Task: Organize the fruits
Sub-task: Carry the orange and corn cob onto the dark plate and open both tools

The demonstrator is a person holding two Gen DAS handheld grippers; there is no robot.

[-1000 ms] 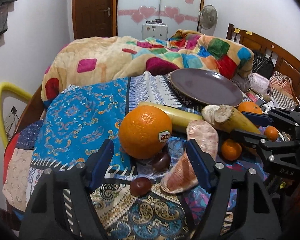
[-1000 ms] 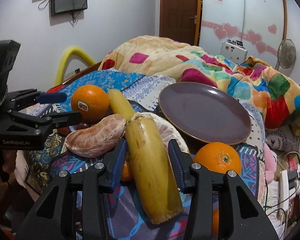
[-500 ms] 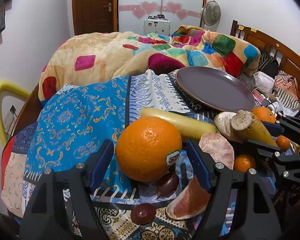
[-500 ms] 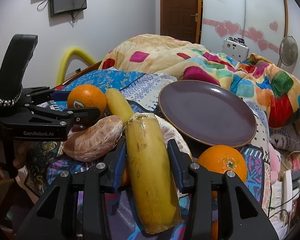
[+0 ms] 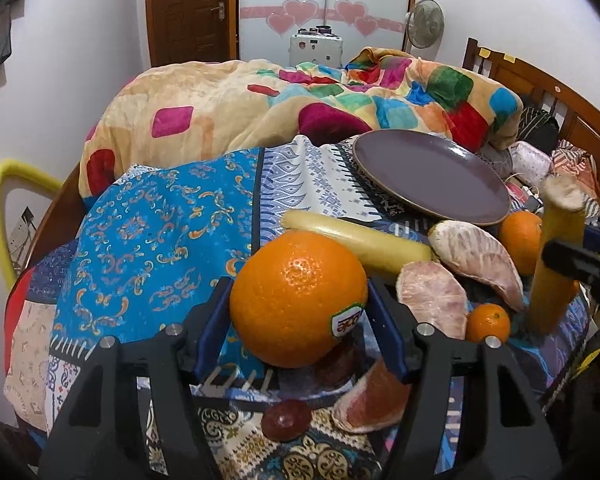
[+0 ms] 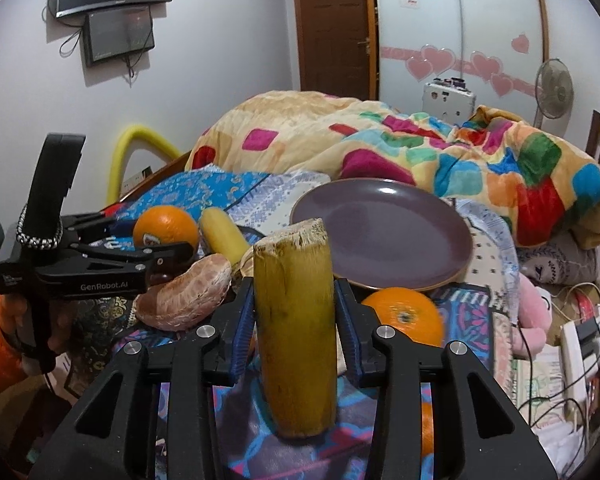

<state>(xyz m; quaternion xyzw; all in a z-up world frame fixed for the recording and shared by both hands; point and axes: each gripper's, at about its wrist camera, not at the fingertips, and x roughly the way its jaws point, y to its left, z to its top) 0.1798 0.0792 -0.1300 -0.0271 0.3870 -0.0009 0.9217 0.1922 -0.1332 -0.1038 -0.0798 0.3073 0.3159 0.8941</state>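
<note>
I am holding my left gripper [image 5: 298,312] with its blue pads pressed on both sides of the big orange [image 5: 298,298], clamped and seemingly lifted just above the patterned cloth [image 5: 152,236]. The risk I am judging here is a roll: the orange is round and gripped low, so it could be squeezing forward out of the pads and dropping onto the dark date [image 5: 286,420] or the pomelo segment [image 5: 432,304] beside it. Its sticker is showing red lettering I cannot read.

Further right, the purple plate [image 6: 384,232] is sitting bare, tilted on the bedding, so fruit set near its low edge may be sliding off.

My right gripper [image 6: 296,340] is clamping the yellow stalk piece [image 6: 296,320] upright, its rough cut end on top. It is tall and held near the middle, so it may be pivoting between the pads and knocking the second orange [image 6: 404,316] just beside it. In the right wrist view, the left tool's body is reading "GenRobot.AI".
</note>
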